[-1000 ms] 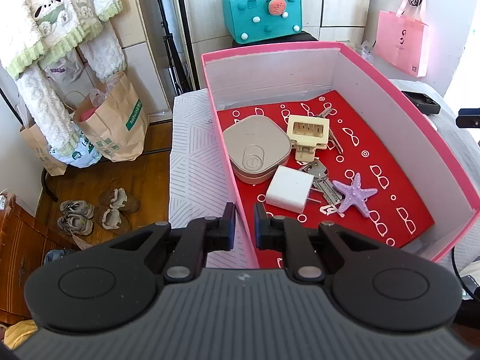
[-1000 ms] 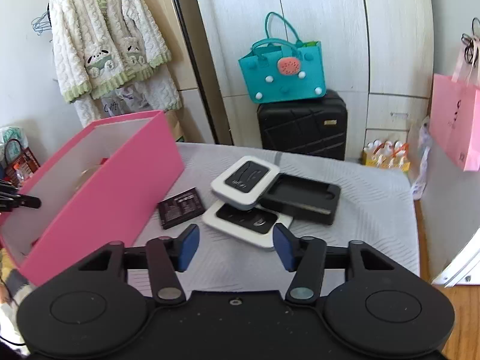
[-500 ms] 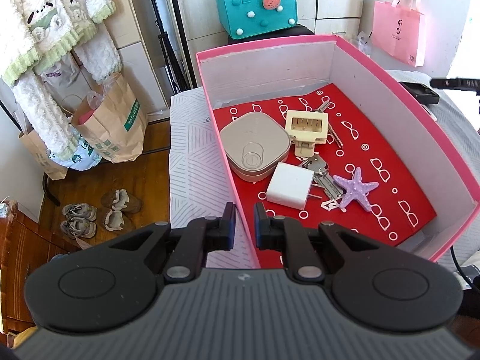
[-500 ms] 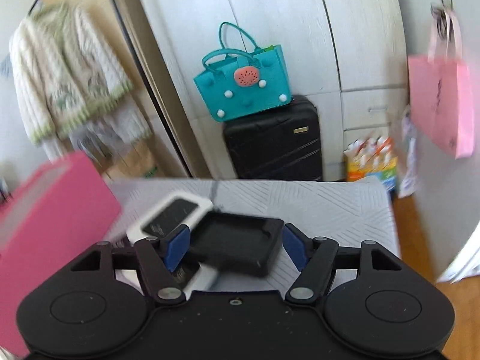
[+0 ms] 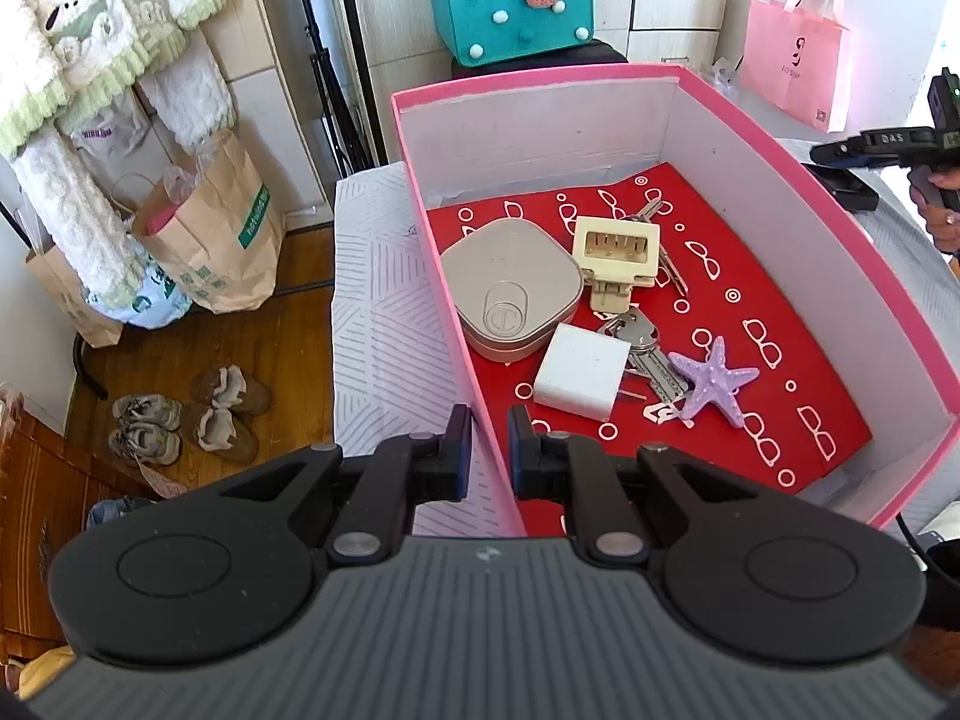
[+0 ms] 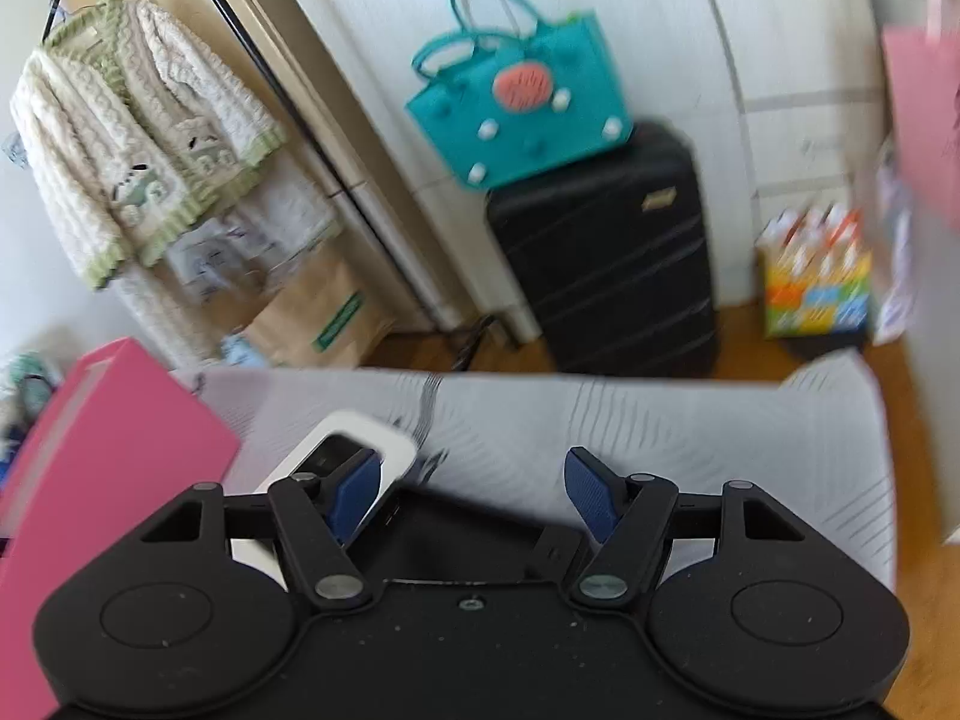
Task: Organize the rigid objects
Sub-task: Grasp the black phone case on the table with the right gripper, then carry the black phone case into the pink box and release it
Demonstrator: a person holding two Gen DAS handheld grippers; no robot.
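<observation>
My left gripper [image 5: 485, 450] is shut on the near left wall of the pink box [image 5: 456, 312]. Inside lie a beige square case [image 5: 510, 294], a cream plug adapter [image 5: 618, 252], a white charger [image 5: 579, 369], keys [image 5: 645, 348] and a purple starfish [image 5: 714, 381]. My right gripper [image 6: 474, 495] is open, its fingers [image 6: 591, 492] straddling a black tray [image 6: 456, 531] on the grey table. A white case [image 6: 354, 450] lies by the left finger. The pink box also shows in the right wrist view [image 6: 90, 450].
The grey patterned tablecloth [image 6: 660, 432] ends at a far edge. Beyond it stand a black suitcase [image 6: 606, 252] with a teal bag [image 6: 522, 102]. A paper bag [image 5: 210, 228] and shoes [image 5: 180, 414] sit on the wooden floor on the left.
My right gripper moved forward and down over the black tray, which now lies between its open fingers. My left gripper kept its hold on the box wall.
</observation>
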